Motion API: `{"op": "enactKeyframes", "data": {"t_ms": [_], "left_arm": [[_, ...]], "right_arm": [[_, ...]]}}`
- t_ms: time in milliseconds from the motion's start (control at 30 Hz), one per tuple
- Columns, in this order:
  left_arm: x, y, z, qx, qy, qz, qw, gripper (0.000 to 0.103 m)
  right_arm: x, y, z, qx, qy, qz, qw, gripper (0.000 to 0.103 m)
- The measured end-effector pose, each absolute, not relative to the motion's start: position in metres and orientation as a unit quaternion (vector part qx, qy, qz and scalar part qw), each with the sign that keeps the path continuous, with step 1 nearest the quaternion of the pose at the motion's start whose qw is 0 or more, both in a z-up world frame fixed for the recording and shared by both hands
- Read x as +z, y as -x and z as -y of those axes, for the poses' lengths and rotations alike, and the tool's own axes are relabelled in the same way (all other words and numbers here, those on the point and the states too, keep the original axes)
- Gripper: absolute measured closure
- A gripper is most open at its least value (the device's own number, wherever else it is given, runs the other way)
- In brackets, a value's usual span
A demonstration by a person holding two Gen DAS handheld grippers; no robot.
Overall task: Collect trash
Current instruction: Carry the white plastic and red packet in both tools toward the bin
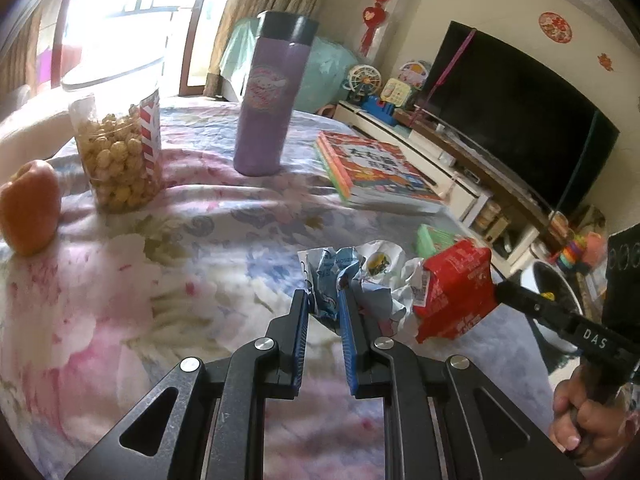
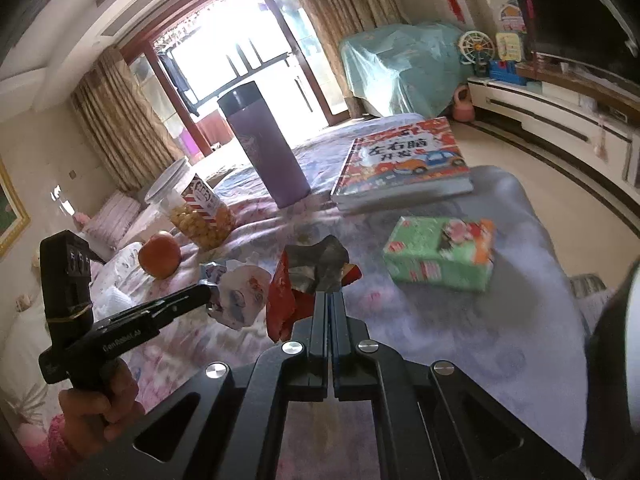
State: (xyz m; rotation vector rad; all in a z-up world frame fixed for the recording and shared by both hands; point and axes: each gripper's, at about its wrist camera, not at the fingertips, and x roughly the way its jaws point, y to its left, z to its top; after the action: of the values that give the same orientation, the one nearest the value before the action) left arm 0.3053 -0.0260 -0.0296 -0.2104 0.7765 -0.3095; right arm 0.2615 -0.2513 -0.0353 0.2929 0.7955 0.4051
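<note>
Two hand-held grippers work over a table draped in a pale floral cloth (image 1: 168,280). In the left wrist view, the left gripper (image 1: 324,300) sits at the lower centre of the frame, its blue-padded fingers a little apart with the edge of a crumpled blue-and-white wrapper (image 1: 352,276) between them; whether the pads actually bite the wrapper cannot be told. Just right of it, the right gripper (image 1: 494,290) reaches in from the lower right and pinches a red snack packet (image 1: 452,292), lifted clear of the cloth.

In the right wrist view, that gripper's fingers are pressed together at centre frame on the packet's silvery torn top. A green tissue pack (image 2: 438,254) lies to the right. Further back stand a purple tumbler (image 2: 264,152), a popcorn jar (image 2: 200,212), an apple (image 2: 159,254) at left, and picture books (image 2: 404,164) at upper right.
</note>
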Motion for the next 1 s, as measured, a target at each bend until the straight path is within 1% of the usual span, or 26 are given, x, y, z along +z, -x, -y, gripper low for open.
{"op": "enactKeyframes", "data": {"t_ms": [300,1000], "left_arm": [[-0.013,-0.269,0.063,-0.193,0.088,-0.367,0.906,0.089],[-0.004,-0.233,0.158,-0.257,0.034,-0.376,0.890,0.089]], "right_arm": [[-0.025,-0.215,0.289,0.168,-0.162,-0.372,0.899,0.103],[-0.013,-0.147,0.369,0.115,-0.205,-0.345,0.909,0.103]]}}
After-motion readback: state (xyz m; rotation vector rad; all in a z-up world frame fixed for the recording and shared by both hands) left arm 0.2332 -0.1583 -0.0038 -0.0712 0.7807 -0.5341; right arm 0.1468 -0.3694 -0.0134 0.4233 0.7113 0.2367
